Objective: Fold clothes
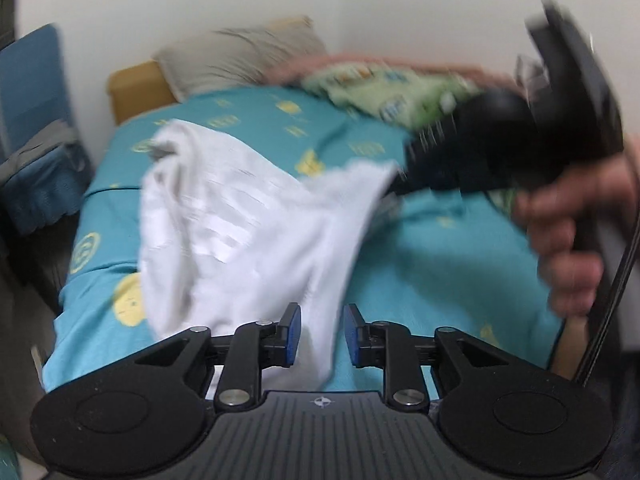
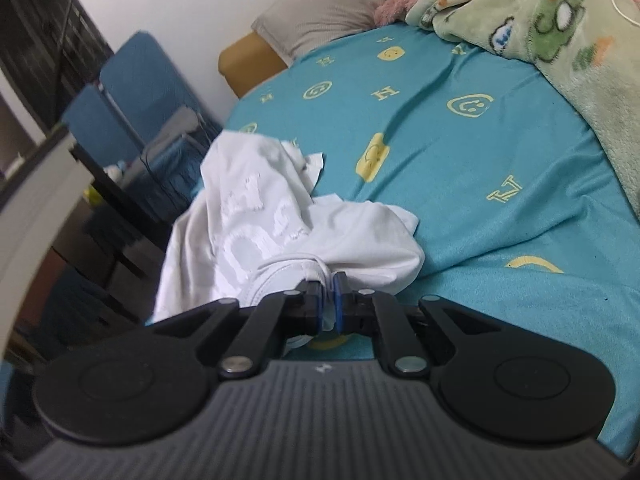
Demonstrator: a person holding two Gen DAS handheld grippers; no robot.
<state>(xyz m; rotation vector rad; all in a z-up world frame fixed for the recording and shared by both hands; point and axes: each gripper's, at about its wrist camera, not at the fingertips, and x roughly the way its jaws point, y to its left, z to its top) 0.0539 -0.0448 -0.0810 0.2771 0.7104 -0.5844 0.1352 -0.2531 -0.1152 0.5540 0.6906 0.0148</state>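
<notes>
While my right hand-held gripper (image 2: 327, 300) is clamped on a bunched edge of the white garment (image 2: 256, 232), my left hand-held gripper (image 1: 322, 336) has its blue pads apart, with a fold of the same cloth hanging between them, pinched by neither. I see the garment lifted and crumpled over the near part of the bed (image 2: 460, 152), on its teal sheet. Beyond the garment lie a green blanket (image 2: 560, 28) and a grey pillow (image 2: 328, 12) at the bed's far end. A blue chair (image 2: 136, 80) stands beside the bed.
</notes>
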